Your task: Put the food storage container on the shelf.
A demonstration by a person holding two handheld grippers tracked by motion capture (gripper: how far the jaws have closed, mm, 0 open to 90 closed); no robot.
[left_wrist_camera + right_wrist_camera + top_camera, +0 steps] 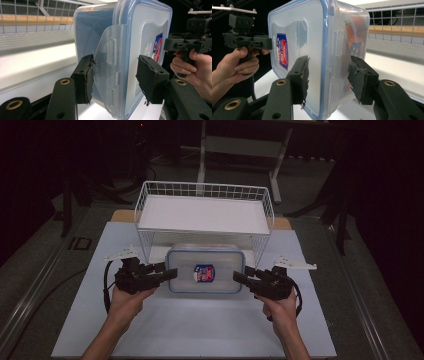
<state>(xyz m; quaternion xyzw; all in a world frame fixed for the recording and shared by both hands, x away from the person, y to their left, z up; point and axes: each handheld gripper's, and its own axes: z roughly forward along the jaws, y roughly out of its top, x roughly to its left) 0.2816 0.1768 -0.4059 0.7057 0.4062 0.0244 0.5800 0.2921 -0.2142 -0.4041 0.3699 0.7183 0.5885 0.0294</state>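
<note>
Clear plastic formed the rectangular food container with a blue-rimmed lid (pixel 205 268), which sat on the white table mat (pixel 200 330) just in front of, and partly beneath, a white wire shelf rack (pixel 204 212). A red, white and blue label (pixel 204 272) marked the middle of its lid. The left gripper (pixel 170 273), held in the person's left hand (pixel 127 300), reached in from the container's left end, and the right gripper (pixel 239 277), held in the right hand (pixel 280 307), reached in from its right end. In the left gripper view the two black jaws stood spread on either side of the container's (pixel 120 50) clear side latch (pixel 107 67), the left pad touching or nearly touching the wall while the right pad stood clear of the lid; whether they pressed could not be told. In the right gripper view the jaws likewise straddled the container's (pixel 317 50) edge, spread apart, one pad over the lid face and the other beside the wall, with a small gap showing. Each gripper view also showed the opposite hand and gripper (pixel 185 45) (pixel 249 40) at the far end. A wooden strip (pixel 30 20) lay beyond the wire rack.
</note>
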